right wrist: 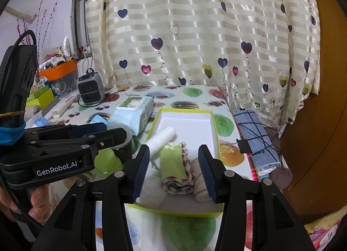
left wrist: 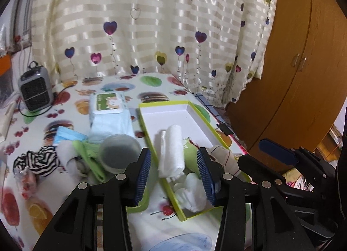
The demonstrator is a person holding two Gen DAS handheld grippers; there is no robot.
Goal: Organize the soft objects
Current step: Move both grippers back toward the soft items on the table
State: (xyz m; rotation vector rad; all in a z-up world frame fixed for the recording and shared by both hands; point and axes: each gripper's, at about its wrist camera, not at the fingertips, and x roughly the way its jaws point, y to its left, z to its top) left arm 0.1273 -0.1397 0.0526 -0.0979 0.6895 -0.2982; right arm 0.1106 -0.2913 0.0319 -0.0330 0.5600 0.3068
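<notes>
The left gripper [left wrist: 175, 177] is hovering with its jaws apart and nothing between the pads, directly above the near end of the yellow-green box [left wrist: 149, 134]. The right gripper [right wrist: 174, 171] is hanging over the same box [right wrist: 213, 121], jaws likewise apart and empty. Just beneath them, rolled towels are lying side by side inside the box: a white roll [left wrist: 171, 151], a green roll [right wrist: 173, 162] and a striped cream roll [right wrist: 198, 181]. Left of the left gripper, a round lidded container [left wrist: 120, 153], a green clip [left wrist: 86, 157] and a striped black-and-white cloth [left wrist: 36, 162] are crowding the tablecloth. Farther off, a wet-wipes pack [left wrist: 108, 103] is sitting beside the box, a small grey heater [left wrist: 35, 90] standing before the heart-print curtain [left wrist: 151, 23]
</notes>
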